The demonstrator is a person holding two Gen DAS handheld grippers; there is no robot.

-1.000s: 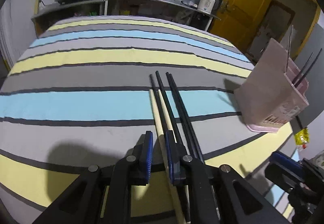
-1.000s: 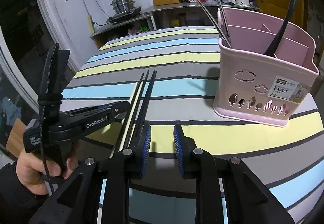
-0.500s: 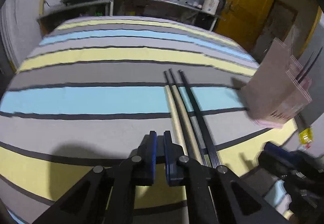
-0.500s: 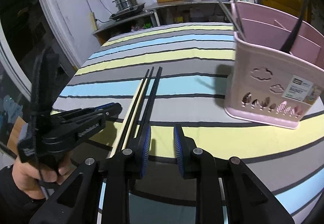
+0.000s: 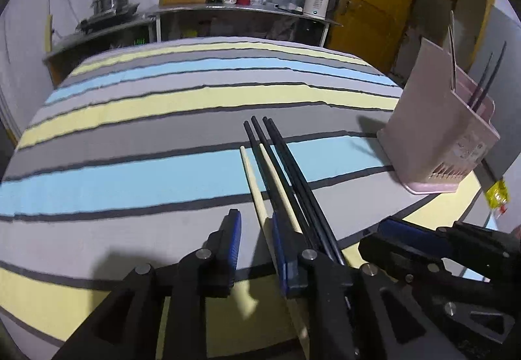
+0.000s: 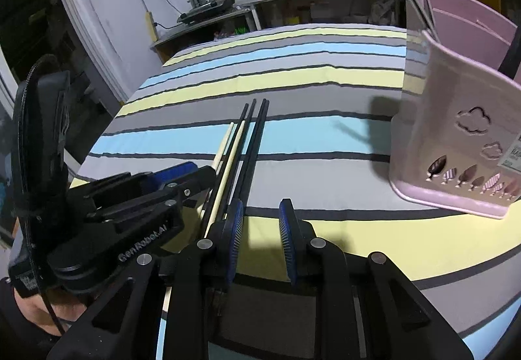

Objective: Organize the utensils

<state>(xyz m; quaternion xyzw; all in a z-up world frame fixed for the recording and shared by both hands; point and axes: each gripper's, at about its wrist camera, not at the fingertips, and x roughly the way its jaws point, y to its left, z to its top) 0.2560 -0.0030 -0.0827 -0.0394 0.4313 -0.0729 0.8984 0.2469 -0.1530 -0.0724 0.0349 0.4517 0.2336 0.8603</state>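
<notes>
Left gripper [image 5: 255,239] low over the striped cloth [image 5: 130,171], jaws opening, one pale chopstick [image 5: 252,184] running between them, its near end lost under the frame; contact is hard to judge. Black chopsticks [image 5: 293,177] lie alongside. Right gripper [image 6: 262,229] spread, nothing between its pads. Pink basket [image 6: 456,145], cut off at the edge, holds utensils.
</notes>
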